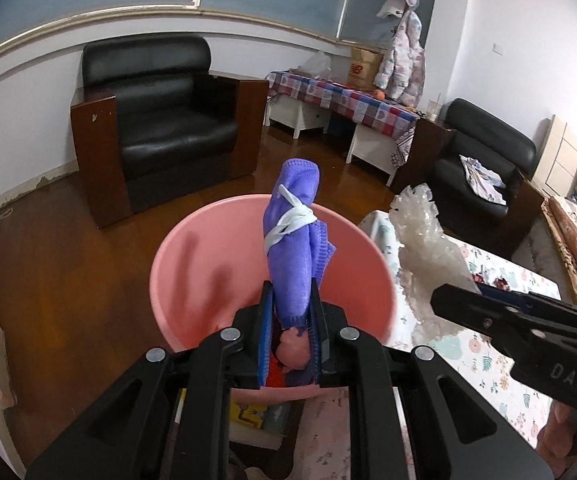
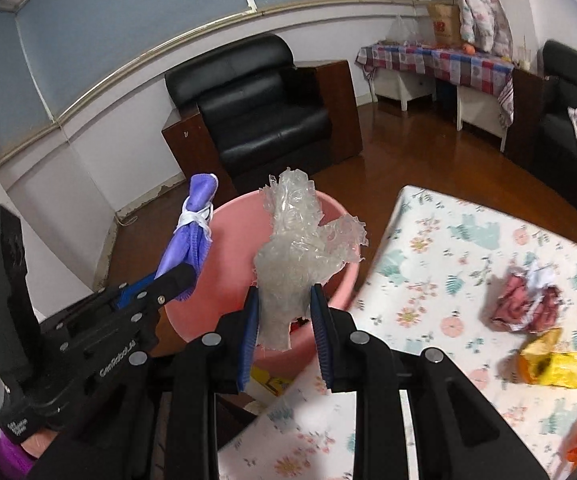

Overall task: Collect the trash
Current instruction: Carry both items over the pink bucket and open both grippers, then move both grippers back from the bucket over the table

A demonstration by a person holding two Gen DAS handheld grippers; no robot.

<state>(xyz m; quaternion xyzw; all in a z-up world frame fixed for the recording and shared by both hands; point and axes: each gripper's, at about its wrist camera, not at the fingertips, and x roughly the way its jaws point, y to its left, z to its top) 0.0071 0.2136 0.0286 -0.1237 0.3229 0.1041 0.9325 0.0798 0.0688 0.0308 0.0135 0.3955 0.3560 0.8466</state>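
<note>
While both loads hung over or beside the bin, I judged the step in hand to be the carry-and-drop: two pieces of trash lifted, neither yet let go.

Nearest, my left gripper [image 1: 290, 316] was clamped on the rolled purple face mask [image 1: 294, 248], its white ear loop wound round the middle; the roll stood up out of the jaws, directly above the mouth of the pink bin [image 1: 192, 264]. Some pinkish and red scraps already lay in the bin's bottom, seen between the jaws.

My right gripper [image 2: 284, 320] pinched the narrow stem of a crumpled clear plastic wrap [image 2: 300, 248]. The wad flared wide above the pads. It hung at the bin's rim nearest the table, not clearly over the opening.

Beyond that, on the table with the floral cloth [image 2: 448, 248], a crumpled reddish-and-white wrapper [image 2: 524, 300] and a yellow wrapper [image 2: 552, 366] lay uncollected, with something orange at the frame's edge.

Farther off stood a black armchair [image 1: 160, 112] on the wood floor.

Next move, as I read it: part the left jaws so the mask falls, bring the plastic squarely over the opening, then release. The wrap is light and springy and may cling to a pad or catch the rim.
</note>
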